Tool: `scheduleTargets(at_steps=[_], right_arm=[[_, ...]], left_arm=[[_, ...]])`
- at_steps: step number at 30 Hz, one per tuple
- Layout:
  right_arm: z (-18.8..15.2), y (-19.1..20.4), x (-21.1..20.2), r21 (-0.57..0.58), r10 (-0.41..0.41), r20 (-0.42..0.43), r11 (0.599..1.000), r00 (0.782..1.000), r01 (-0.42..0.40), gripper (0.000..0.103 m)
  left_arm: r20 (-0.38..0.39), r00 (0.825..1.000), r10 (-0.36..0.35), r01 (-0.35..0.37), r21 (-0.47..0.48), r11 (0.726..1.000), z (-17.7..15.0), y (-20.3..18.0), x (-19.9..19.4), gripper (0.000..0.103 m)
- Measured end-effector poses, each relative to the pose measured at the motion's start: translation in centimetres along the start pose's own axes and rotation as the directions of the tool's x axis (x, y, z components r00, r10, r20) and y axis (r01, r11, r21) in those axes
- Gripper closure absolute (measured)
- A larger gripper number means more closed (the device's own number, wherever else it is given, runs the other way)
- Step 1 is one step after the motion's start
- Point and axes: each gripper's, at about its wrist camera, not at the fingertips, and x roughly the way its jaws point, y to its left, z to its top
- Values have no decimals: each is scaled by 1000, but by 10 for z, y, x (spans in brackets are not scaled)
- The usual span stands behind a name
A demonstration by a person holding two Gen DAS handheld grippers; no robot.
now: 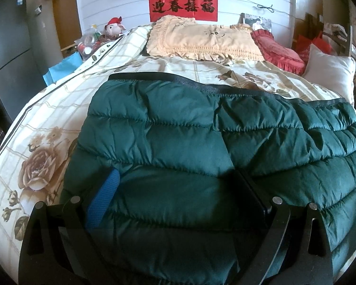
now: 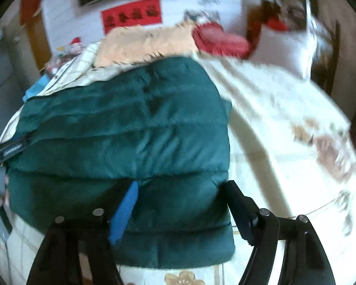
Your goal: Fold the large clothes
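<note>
1. Blue-padded fingers of the left tool (image 1: 178,204) sit spread wide at the bottom of the frame, the green puffer jacket (image 1: 201,147) bulging between them; whether it grips, I cannot tell.
2. Right tool (image 2: 178,204), also wide, straddles the jacket's (image 2: 130,130) lower right corner.
3. Quilted bands run left to right across the bed (image 1: 35,123), so the fold likely goes toward the pillows (image 1: 201,40).

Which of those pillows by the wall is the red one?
The frilled red pillow, between the bigger peach fringed pillow and the plain white pillow.
</note>
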Motion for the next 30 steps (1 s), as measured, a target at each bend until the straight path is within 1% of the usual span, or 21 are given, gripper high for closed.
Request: scheduleTargets(at_steps=[2, 3, 6, 9, 10, 12, 16, 20, 22, 24, 25, 27, 29, 30], right_arm=[[3, -6, 2, 42, 25, -21, 999, 999, -24, 22], [2, -7, -1, 42, 24, -20, 999, 1000, -23, 22], [0, -5, -25, 9, 13, 32, 1000, 999, -14, 22], [-4, -9, -43, 16, 25, 68, 1000, 997, -26, 21], [-6, -9, -46, 20, 33, 67, 999, 997, -35, 20], [-7, -13, -49, 32, 46, 58, 998, 997, -48, 15], [-12, -17, -50, 48, 59, 49, 997, 997, -61, 15], [-13, -20, -48, 64, 78, 43, 995, 996, -80, 14], [-13, -19, -46, 59, 88, 35, 994, 995, -90, 14], [-12, -18, -41, 46, 98, 19, 994, 995, -98, 13], [-13, -18, -40, 42, 100, 15, 994, 995, -100, 13], [-13, -20, -36, 34, 101, 13, 994, 995, -102, 11], [-12, -23, -30, 35, 96, 13, 995, 995, -96, 11], [-11, -26, -27, 41, 97, 13, 994, 995, -98, 10]], left_arm=[[-8, 1000, -6, 6, 0, 1000, -1, 4, -4, 7], [-12, 1000, -11, 11, 0, 1000, -2, 7, -7, 7], [-14, 999, -35, 35, -19, 999, -6, 18, -21, 7], [-15, 999, -47, 47, -34, 998, -13, 27, -36, 7], [-15, 999, -52, 51, -33, 998, -16, 30, -41, 7], [-14, 998, -55, 55, -32, 998, -22, 35, -50, 7], [-14, 997, -78, 77, -52, 996, -31, 48, -63, 7], [-34, 993, -109, 106, -76, 991, -39, 62, -69, 7], [-52, 988, -143, 138, -95, 986, -42, 70, -69, 7], [-75, 975, -208, 197, -135, 971, -47, 83, -70, 7], [-85, 967, -239, 223, -165, 961, -51, 91, -69, 7], [-94, 956, -277, 252, -213, 944, -56, 104, -67, 7], [-102, 943, -317, 280, -270, 921, -62, 119, -63, 7], [-105, 939, -326, 284, -291, 913, -65, 125, -60, 7]])
